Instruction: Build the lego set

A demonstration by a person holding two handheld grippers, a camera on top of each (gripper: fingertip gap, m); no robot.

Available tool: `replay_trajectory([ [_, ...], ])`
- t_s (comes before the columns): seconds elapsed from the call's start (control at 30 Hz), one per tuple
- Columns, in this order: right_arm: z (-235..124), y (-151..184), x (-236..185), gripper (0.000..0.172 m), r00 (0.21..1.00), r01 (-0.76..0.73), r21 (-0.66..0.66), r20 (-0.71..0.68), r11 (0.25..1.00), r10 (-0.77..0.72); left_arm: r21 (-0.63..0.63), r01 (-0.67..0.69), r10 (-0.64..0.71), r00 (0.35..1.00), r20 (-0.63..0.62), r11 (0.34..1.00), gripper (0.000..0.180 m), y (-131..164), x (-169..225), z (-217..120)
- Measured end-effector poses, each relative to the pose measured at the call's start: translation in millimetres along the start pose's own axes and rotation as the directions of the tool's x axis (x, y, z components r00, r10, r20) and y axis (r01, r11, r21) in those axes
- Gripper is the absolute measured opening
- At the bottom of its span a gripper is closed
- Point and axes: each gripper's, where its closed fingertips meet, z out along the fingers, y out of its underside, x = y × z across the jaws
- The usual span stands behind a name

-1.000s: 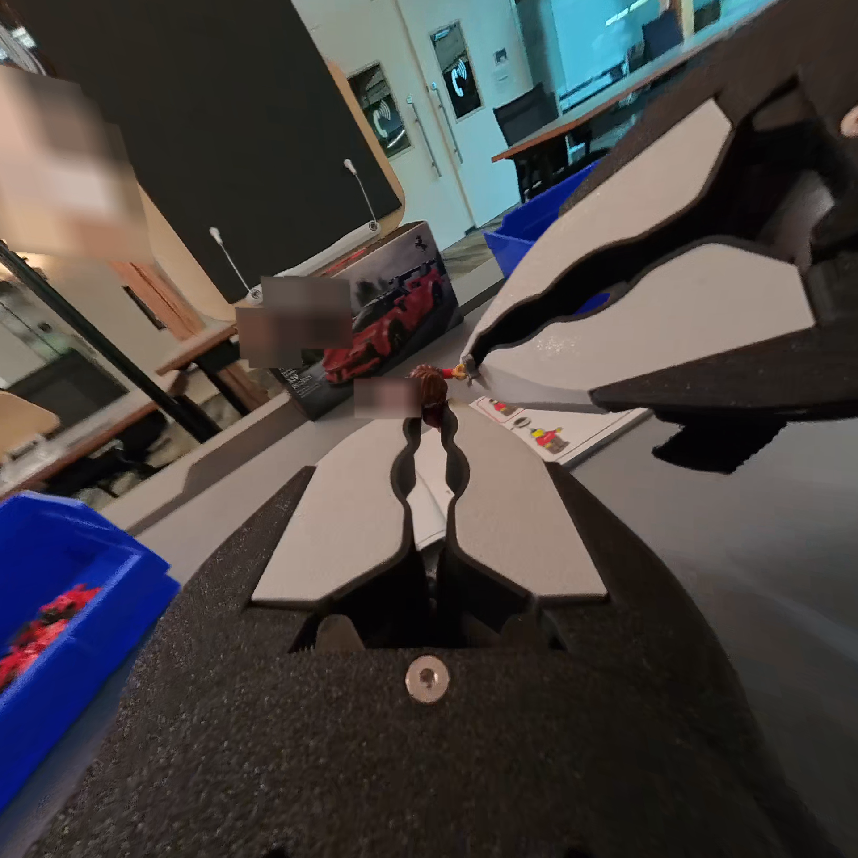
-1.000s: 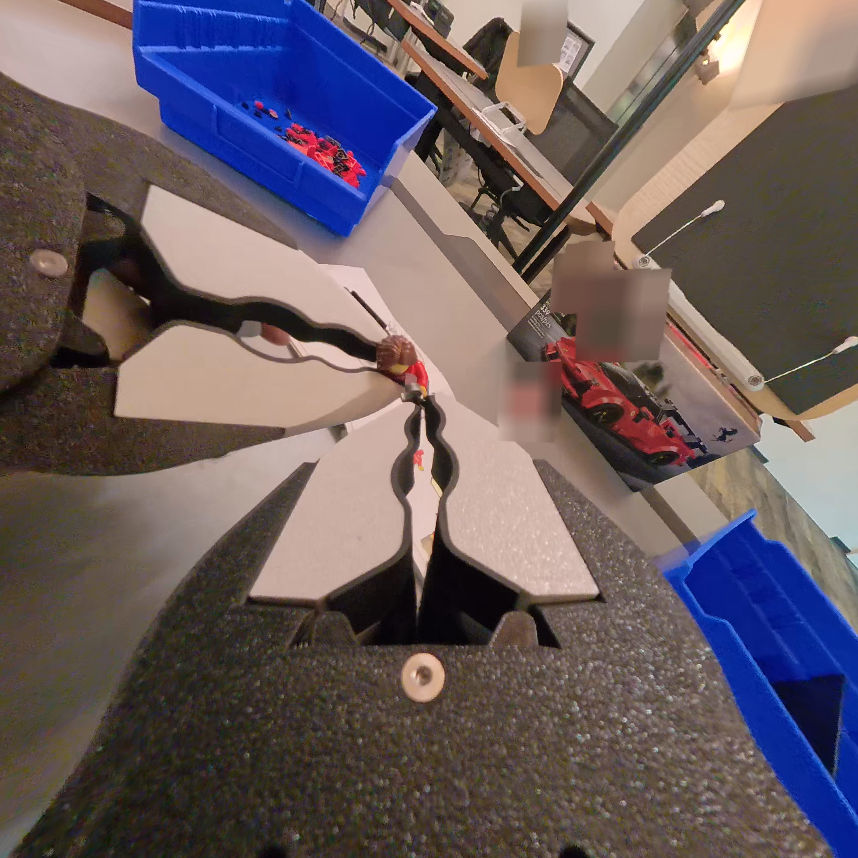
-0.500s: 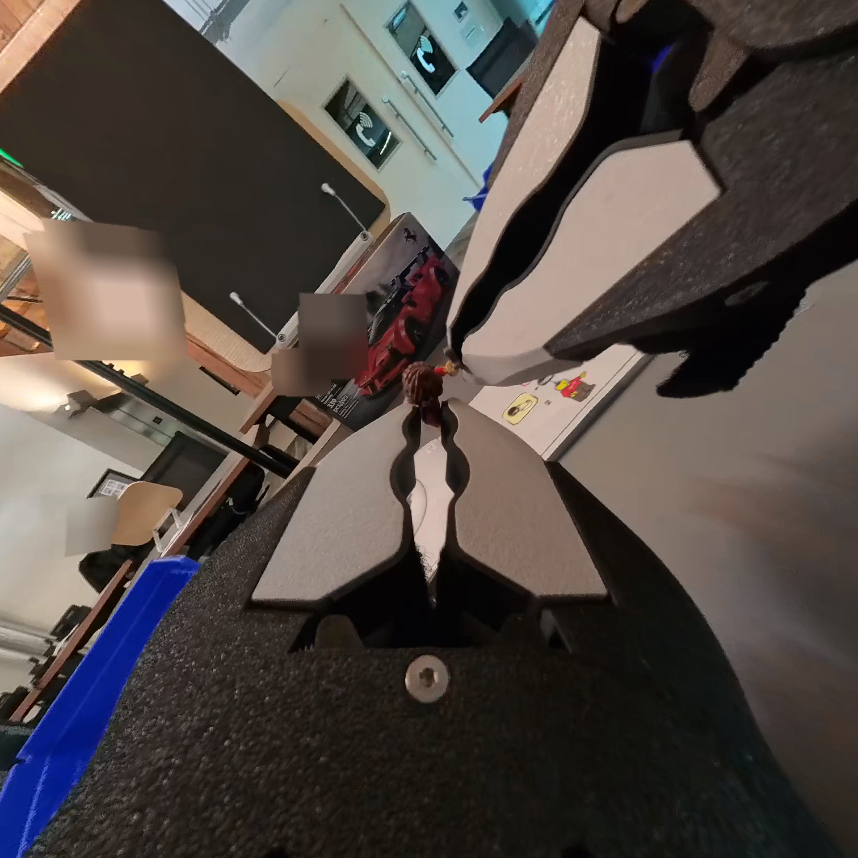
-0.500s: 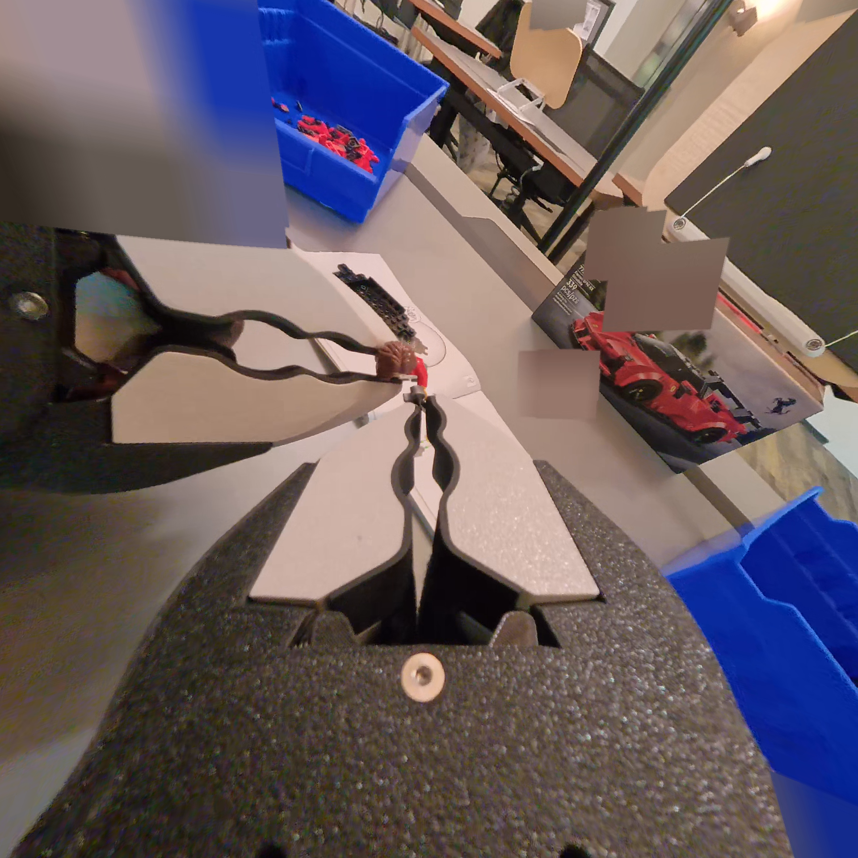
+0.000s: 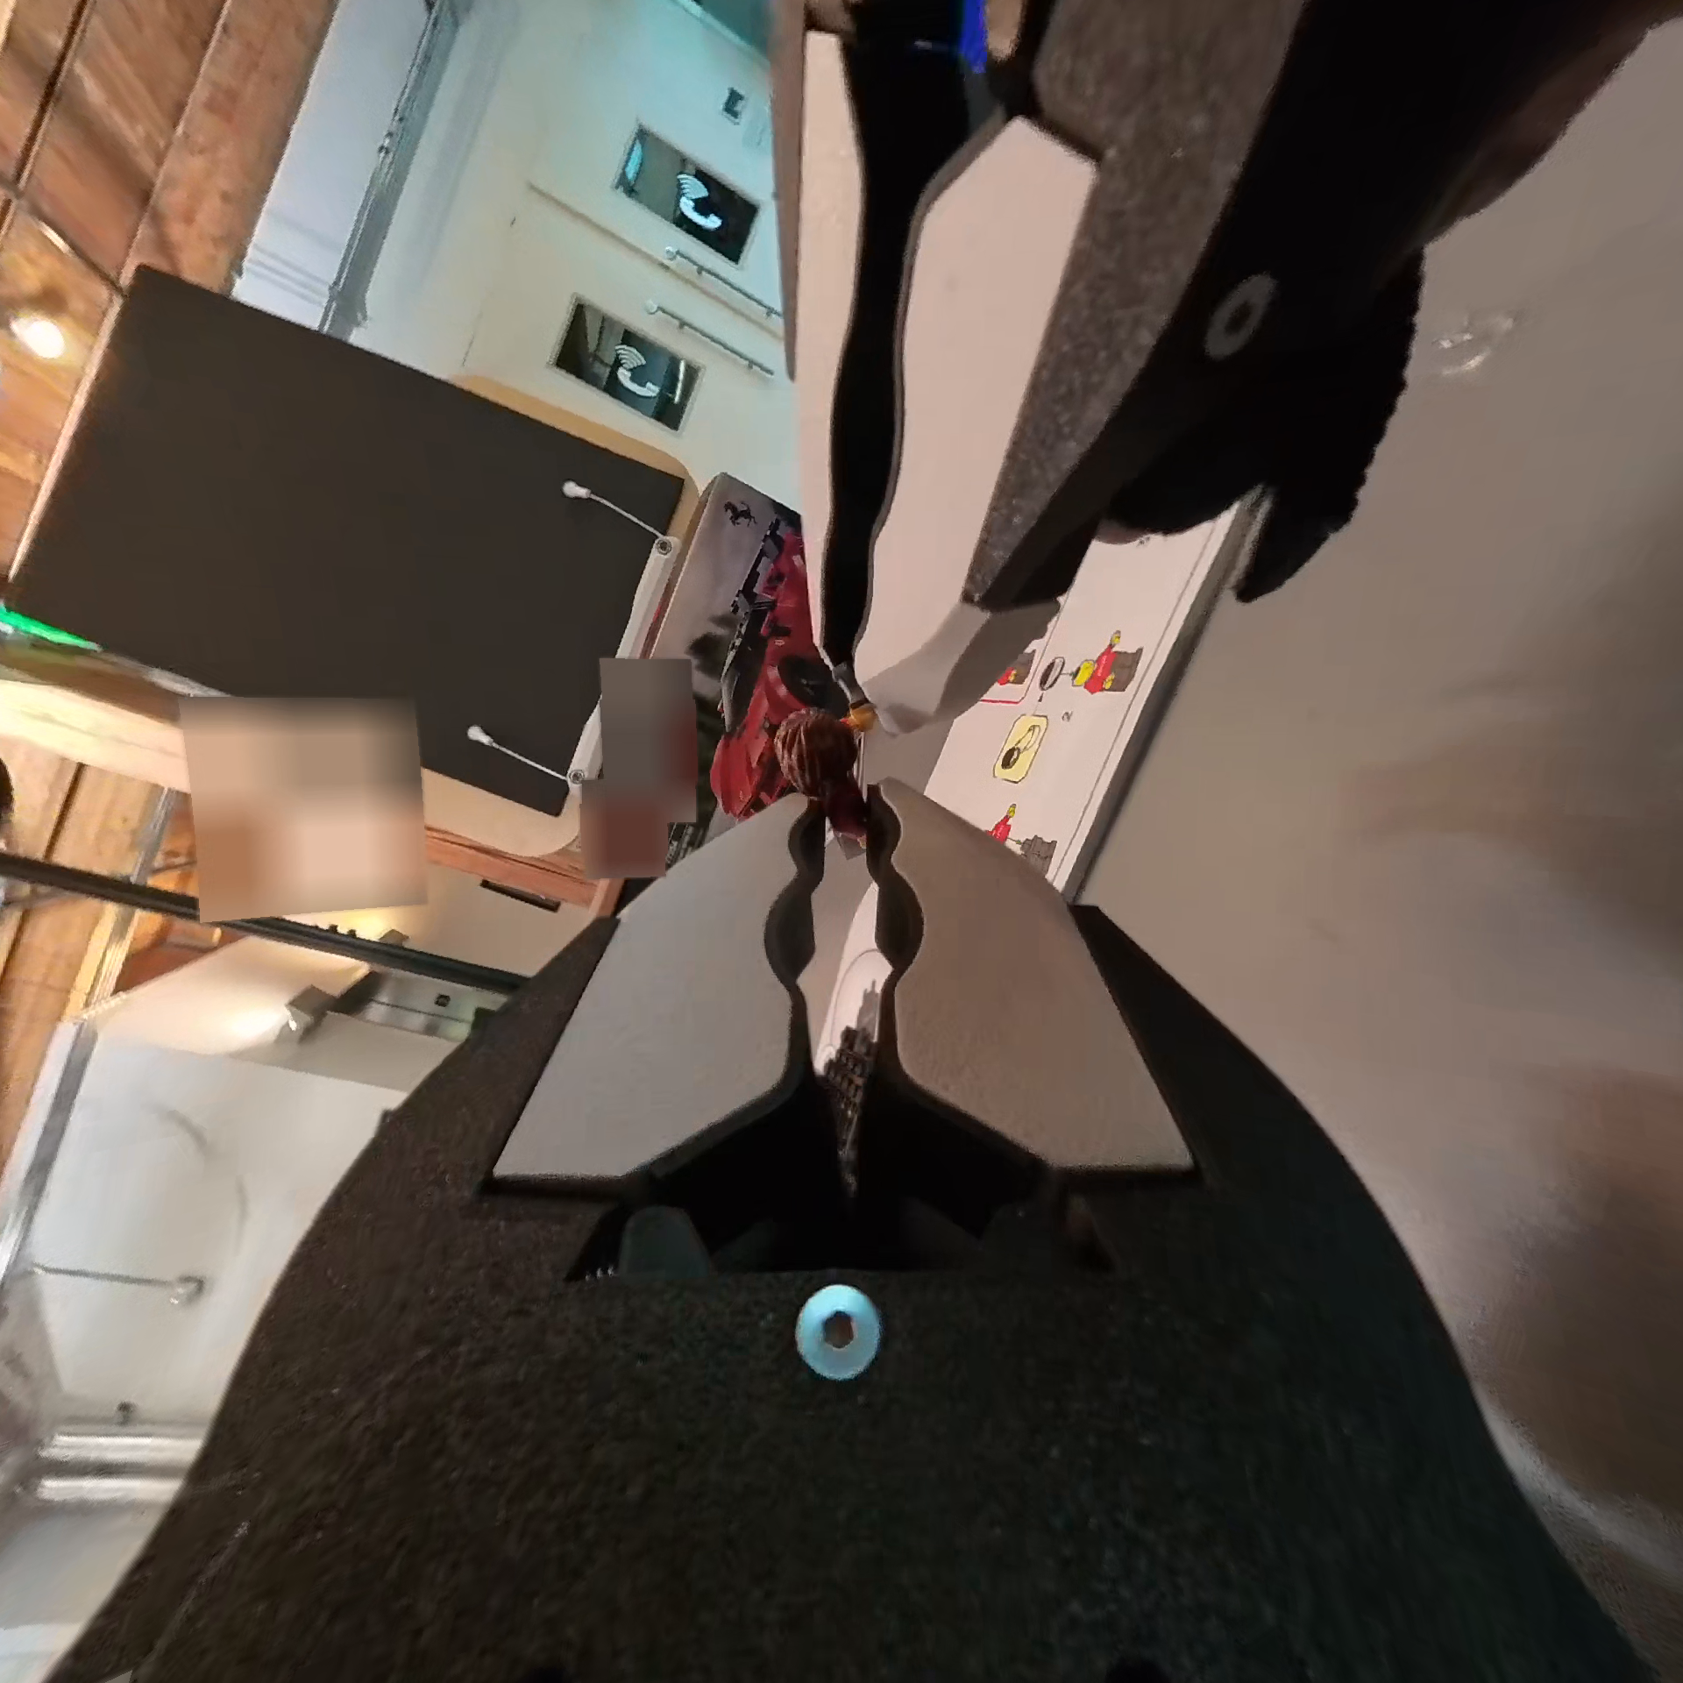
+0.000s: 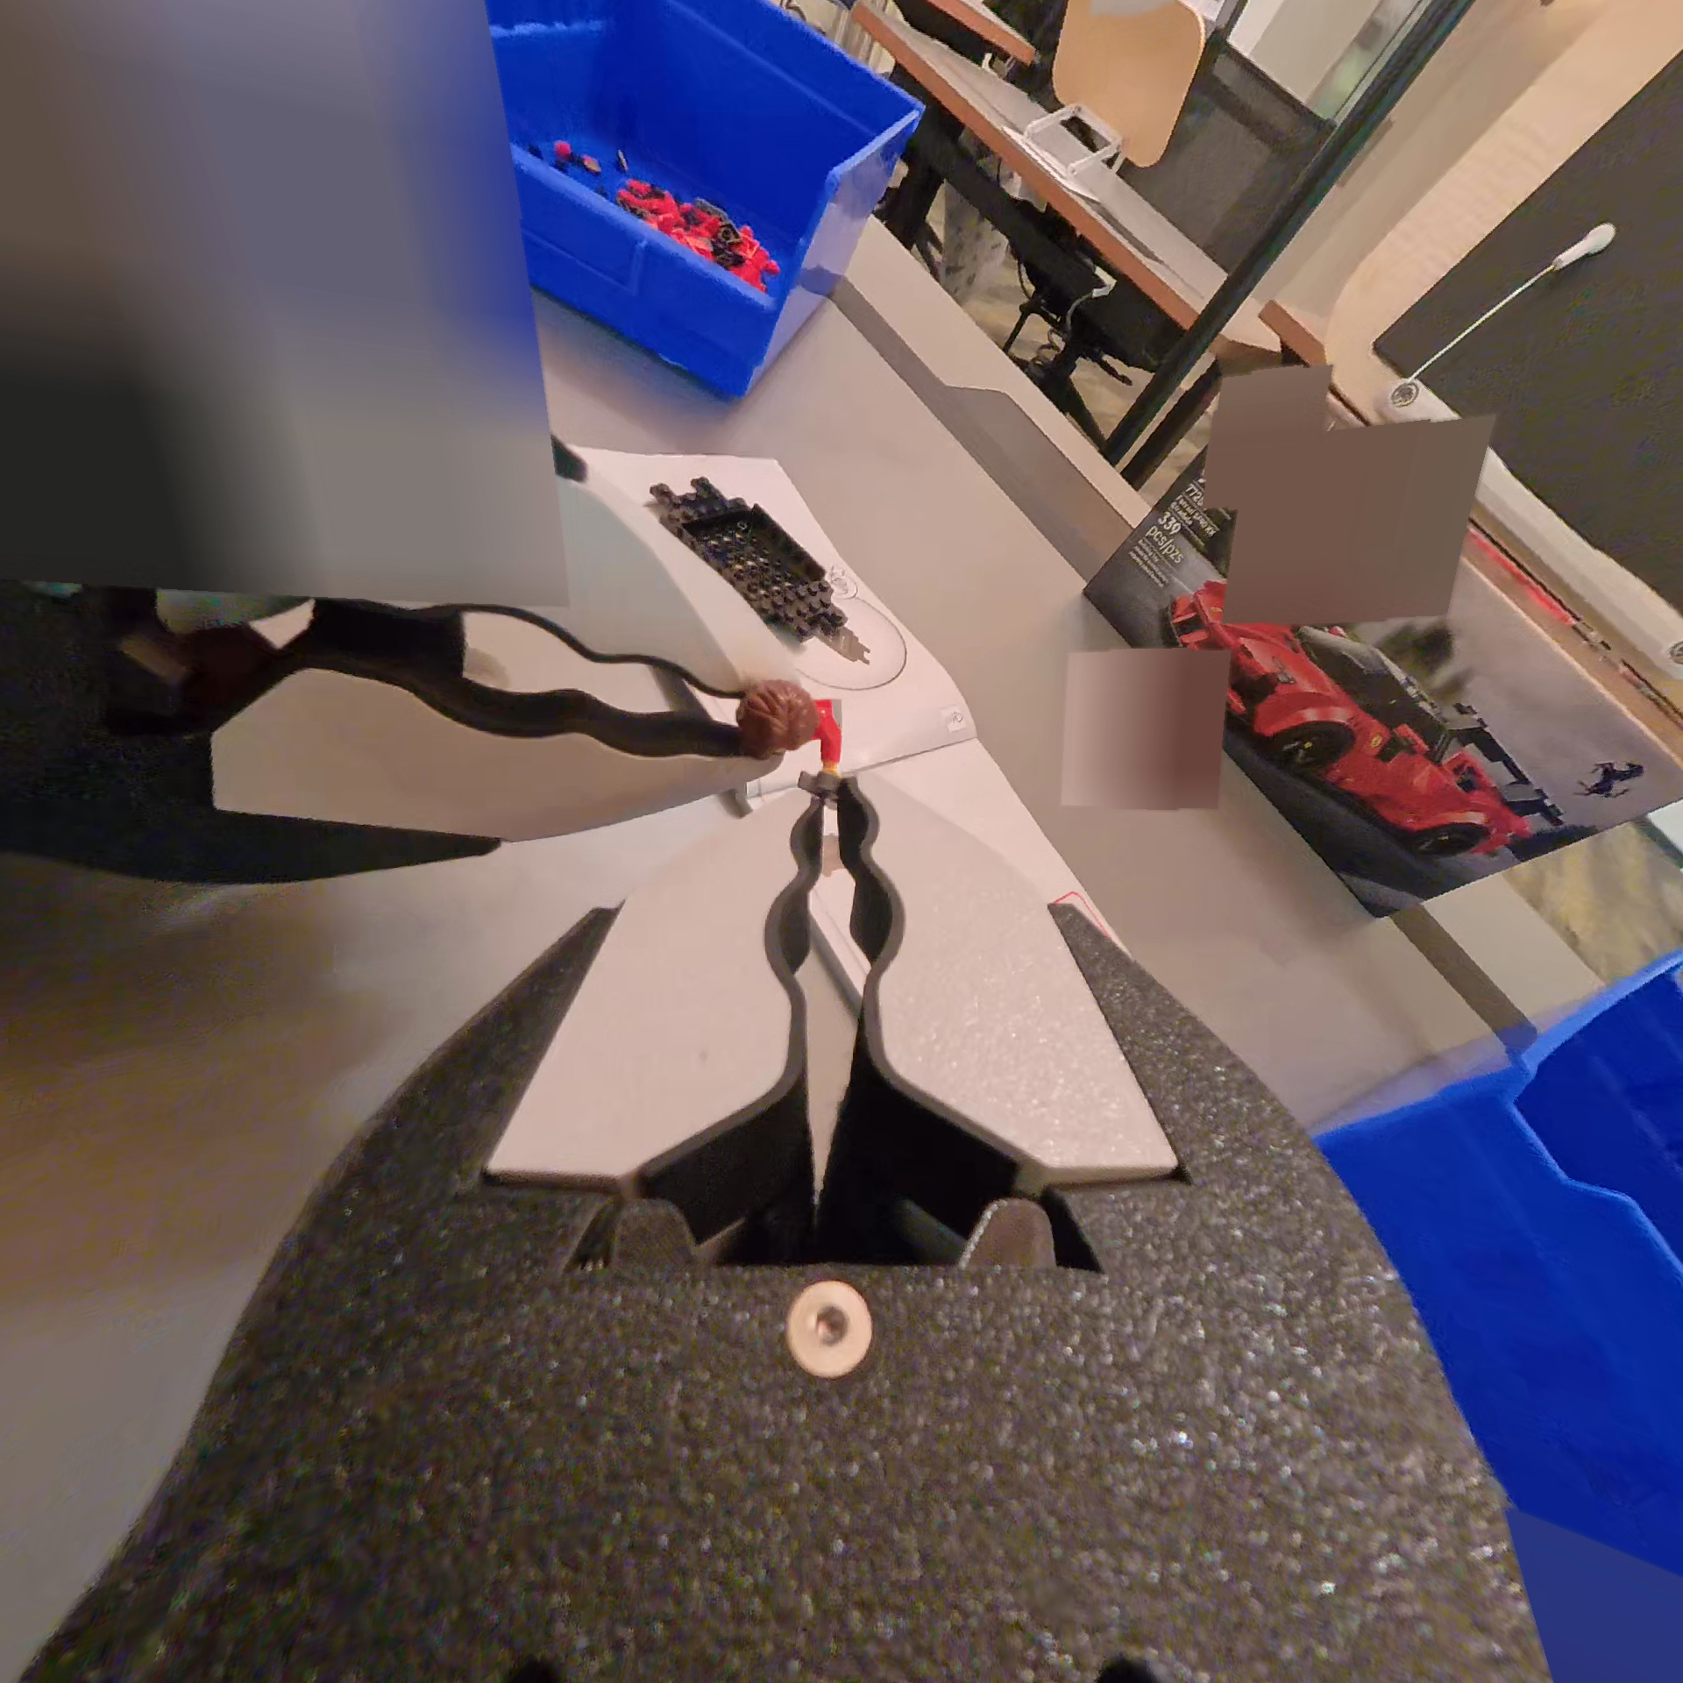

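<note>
My left gripper (image 5: 842, 810) is shut on a toy minifigure (image 5: 817, 754) with brown hair and a red torso, held above the table. It also shows in the right wrist view (image 6: 777, 717), pinched at the left gripper's tips (image 6: 742, 733). My right gripper (image 6: 824, 794) is shut on a small grey piece (image 6: 820, 781) that sits at the minifigure's yellow hand, at the end of its red arm (image 6: 829, 736). In the left wrist view the right gripper (image 5: 847, 683) reaches in from above, with the grey piece (image 5: 842, 676) at its tips.
An open instruction booklet (image 6: 920, 729) lies on the grey table (image 6: 1184, 911) with a black studded plate (image 6: 756, 555) on it. A blue bin of red pieces (image 6: 710, 164) stands far left, another blue bin (image 6: 1548, 1257) at right. A box picturing a red car (image 6: 1366, 747) stands behind. Left tips and right tips are each some 35 cm from the red car (image 6: 1366, 747).
Both grippers have rolled and turned together, so the room now looks strongly tilted in the left view. The minifigure and the grey piece stay gripped and still meet at the hand.
</note>
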Motion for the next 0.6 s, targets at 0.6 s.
replay_trajectory([
  [0.6, -1.2, -7.6, -5.7, 0.005, 0.969, 0.229, 0.061, 0.081, 0.972, -0.233, 0.139, 0.165, -0.137, 0.972, -0.193, 0.976, 0.007, -2.7, -3.4, -7.1],
])
